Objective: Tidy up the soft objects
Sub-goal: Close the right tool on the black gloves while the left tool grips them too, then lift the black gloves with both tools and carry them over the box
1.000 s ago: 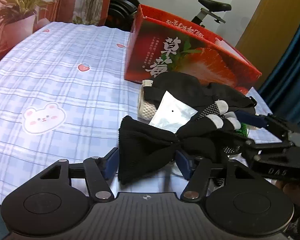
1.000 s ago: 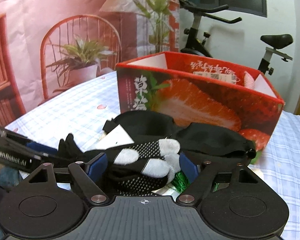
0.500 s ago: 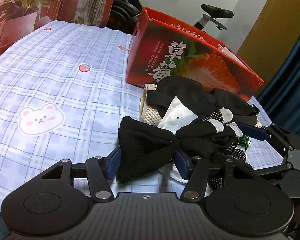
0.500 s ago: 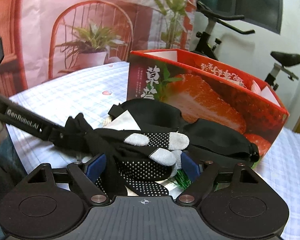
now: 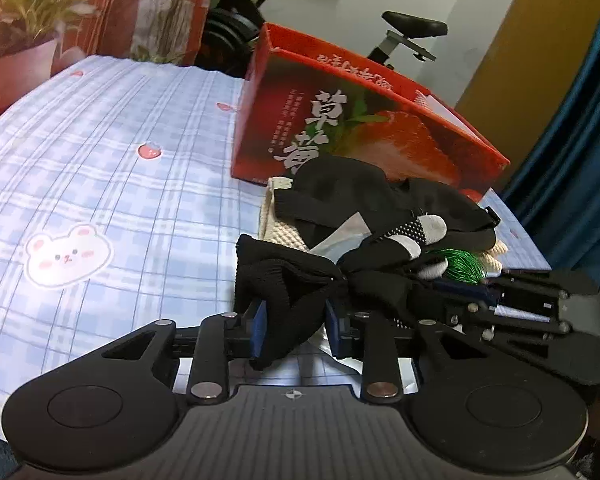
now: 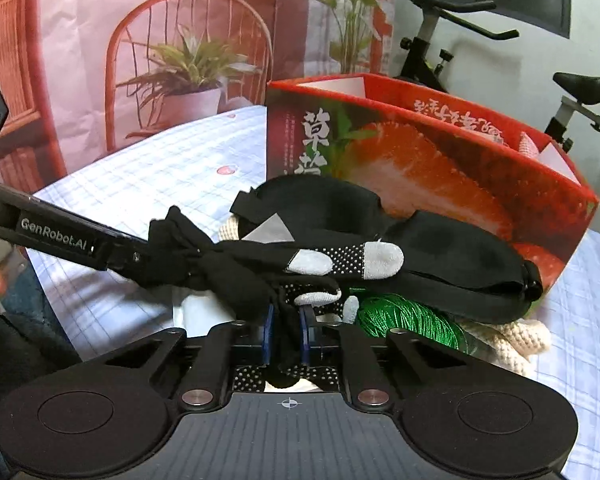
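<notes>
Soft objects (image 5: 384, 216) lie heaped on the checked tablecloth (image 5: 100, 168) before the glossy red cardboard box (image 5: 340, 120). Left gripper (image 5: 296, 320) is closing on the black knit glove (image 5: 288, 280) cuff; right gripper (image 6: 286, 334) is closing, pinching its dotted palm.

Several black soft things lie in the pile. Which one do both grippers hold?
The dotted glove with grey fingertips: left gripper closing on its cuff, right gripper closing on its palm. The other black pieces lie free behind.
</notes>
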The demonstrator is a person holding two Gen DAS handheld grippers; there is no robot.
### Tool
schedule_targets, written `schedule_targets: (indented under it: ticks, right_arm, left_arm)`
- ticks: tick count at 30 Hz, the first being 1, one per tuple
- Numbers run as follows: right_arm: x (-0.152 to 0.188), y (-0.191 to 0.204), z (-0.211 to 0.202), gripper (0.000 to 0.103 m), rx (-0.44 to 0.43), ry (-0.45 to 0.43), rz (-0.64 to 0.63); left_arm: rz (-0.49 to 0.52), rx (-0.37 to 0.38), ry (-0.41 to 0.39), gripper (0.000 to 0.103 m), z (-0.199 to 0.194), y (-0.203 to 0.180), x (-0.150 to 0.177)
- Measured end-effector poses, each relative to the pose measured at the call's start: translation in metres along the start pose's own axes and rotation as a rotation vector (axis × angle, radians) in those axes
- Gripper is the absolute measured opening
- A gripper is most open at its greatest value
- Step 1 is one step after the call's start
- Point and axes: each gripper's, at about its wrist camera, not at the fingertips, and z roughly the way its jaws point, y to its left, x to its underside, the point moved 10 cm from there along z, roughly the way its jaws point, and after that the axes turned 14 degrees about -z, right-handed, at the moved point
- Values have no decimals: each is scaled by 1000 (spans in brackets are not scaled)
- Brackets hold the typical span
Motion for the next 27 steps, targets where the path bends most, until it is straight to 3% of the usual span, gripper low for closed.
schedule_targets:
  ticks: [4, 9, 17, 20, 23, 27]
  right_arm:
    - [-4, -2, -2, 11, -2, -6, 7]
    - [-2, 3, 0, 34, -29, 0, 21]
    - [6, 4, 18, 38, -68, 40, 68]
    - [6, 1, 21, 33, -78, 41, 95]
    - [3, 3, 19, 16, -89, 35, 103]
    - [-5, 6, 13, 14, -86, 8, 87]
  left_arm:
    - [-1, -10, 0, 30, 0, 2, 0]
    - [-25, -37, -9, 30, 1, 12, -2]
    - [-28, -44, -2, 30, 3, 16, 0]
    - [-36, -41, -1, 30, 4, 16, 0]
    - [-28, -42, -7, 30, 3, 14, 0]
    - [-21, -35, -23, 27, -1, 12, -5]
